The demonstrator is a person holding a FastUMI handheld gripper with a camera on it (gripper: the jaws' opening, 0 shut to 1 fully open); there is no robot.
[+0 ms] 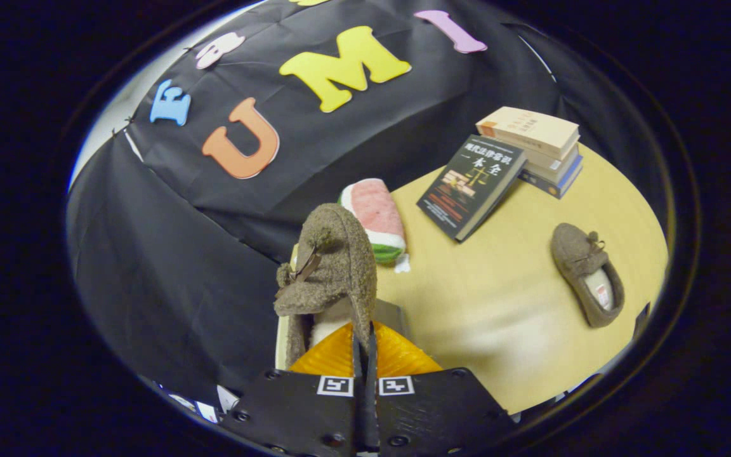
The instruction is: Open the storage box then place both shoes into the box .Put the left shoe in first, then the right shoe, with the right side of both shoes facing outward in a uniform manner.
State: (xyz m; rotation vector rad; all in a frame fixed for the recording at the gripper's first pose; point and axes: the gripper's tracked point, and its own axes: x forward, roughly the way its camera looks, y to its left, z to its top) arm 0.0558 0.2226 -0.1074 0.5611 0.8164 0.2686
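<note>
The gripper (365, 355) has its two fingers pressed together on the collar of a brown fleece slipper (330, 266), which hangs lifted just ahead of the fingers, toe up, with a small dark bow on its upper. The slipper is clear of the round wooden table (499, 317), seen against the black cloth wall. Whether this is the left or the right shoe cannot be told from here.

Just beyond the held slipper, a watermelon-slice plush (377, 219) lies at the table's near rim. Further right, a dark paperback book (470, 187) leans against a stack of books (533, 149). Right of that, well apart from the gripper, the second brown slipper (587, 273) lies flat on the table, opening upward, a tag showing on its insole.

The step in hand looks like carrying the first shoe toward the storage box; by the task's order this should be the left one. Whether the box is already open cannot be judged. The next move calls for bringing the slipper over the box, turning it so that its right side faces outward, lowering it in and only then parting the fingers. The thin collar grip may let the slipper swing, so a steady carry seems wise.
</note>
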